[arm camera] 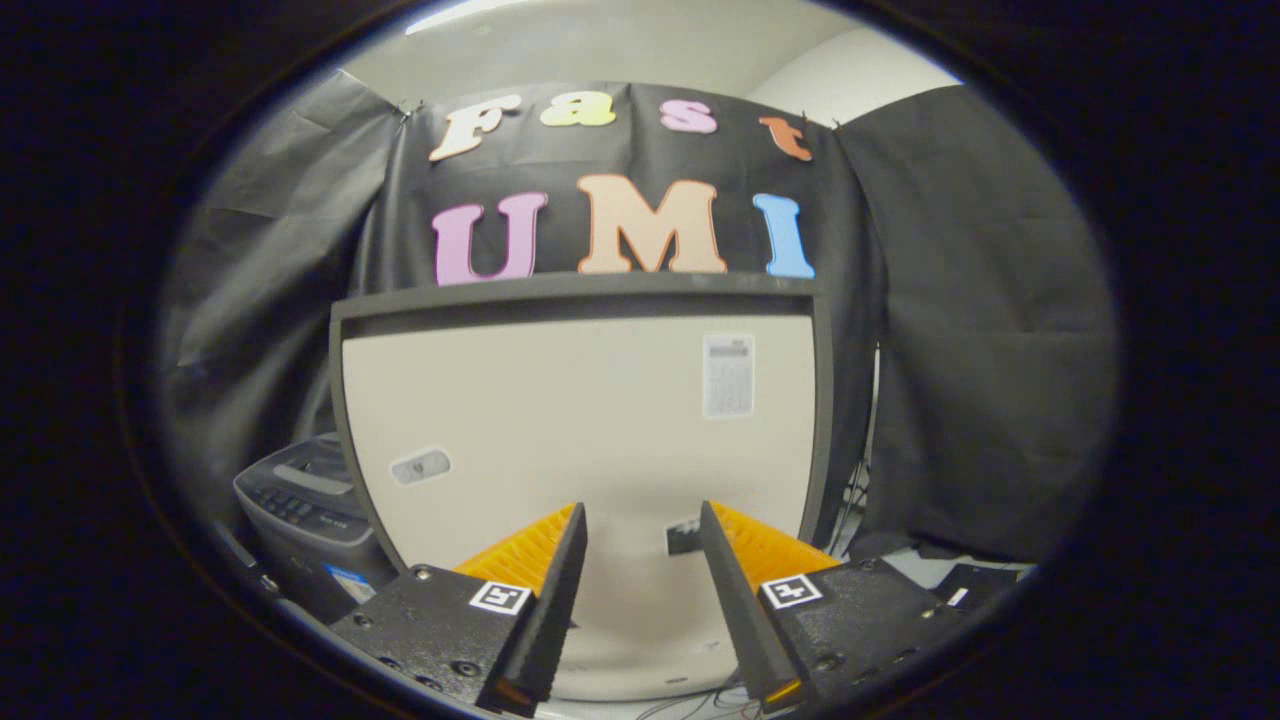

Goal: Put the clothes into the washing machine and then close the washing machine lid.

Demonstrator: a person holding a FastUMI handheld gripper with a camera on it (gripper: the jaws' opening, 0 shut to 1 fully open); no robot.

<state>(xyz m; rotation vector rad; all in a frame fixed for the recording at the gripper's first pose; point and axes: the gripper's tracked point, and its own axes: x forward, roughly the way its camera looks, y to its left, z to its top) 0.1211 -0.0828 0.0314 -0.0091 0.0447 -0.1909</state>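
The washing machine lid [580, 420] stands raised just ahead of the fingers, its pale underside framed by a dark rim along the top and both sides. To its left sits the grey control panel [300, 500] of the washing machine. The gripper [640, 540] has its fingers spread apart, holding nothing, with a clear gap between them. A white label [728, 375] and a small grey sticker [420, 466] sit on the lid; their print is too small to read. Black cloth [980, 350] hangs behind.

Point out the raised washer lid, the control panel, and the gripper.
washer lid [560, 420]: gripper view, bare pale underside of the upright lid.
control panel [305, 505]: gripper view, dark button strip beside the lid.
gripper [642, 520]: gripper view, gap midway between the open fingertips.
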